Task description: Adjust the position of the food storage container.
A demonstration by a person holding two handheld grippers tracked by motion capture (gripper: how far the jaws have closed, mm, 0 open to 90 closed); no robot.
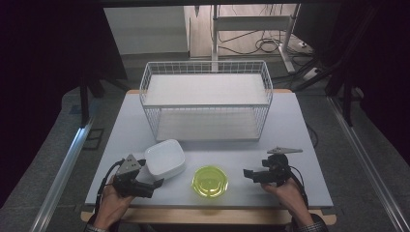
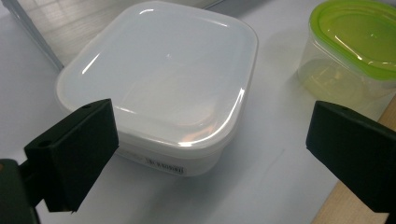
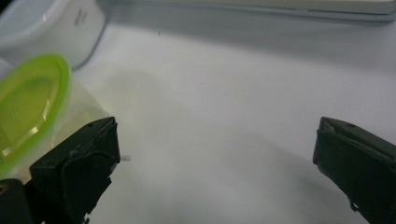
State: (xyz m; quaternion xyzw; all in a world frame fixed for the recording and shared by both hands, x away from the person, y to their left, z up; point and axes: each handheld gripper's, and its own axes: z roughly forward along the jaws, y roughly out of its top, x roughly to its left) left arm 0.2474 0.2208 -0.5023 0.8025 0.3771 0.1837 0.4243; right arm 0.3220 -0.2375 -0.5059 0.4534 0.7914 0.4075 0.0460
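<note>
While both grippers rest low near the front edge of the counter [image 1: 290, 121], each one has its jaws spread wide and empty. Taking the white lidded box [image 1: 165, 157] as landmark, the left gripper [image 1: 153, 186] is just in front of it and to its left, aimed at its near corner, with the hand [image 1: 112, 203] below it near the counter edge. The round container with the green lid [image 1: 210, 181] stands just to the right of the box, a little nearer, and the right gripper [image 1: 249, 173] waits beyond it, jaws level and pointing toward it. I judge the box is wide and smooth, so the jaws may slip off or push it into the green container. Behind the box stands the wire rack [image 1: 206, 99].
</note>
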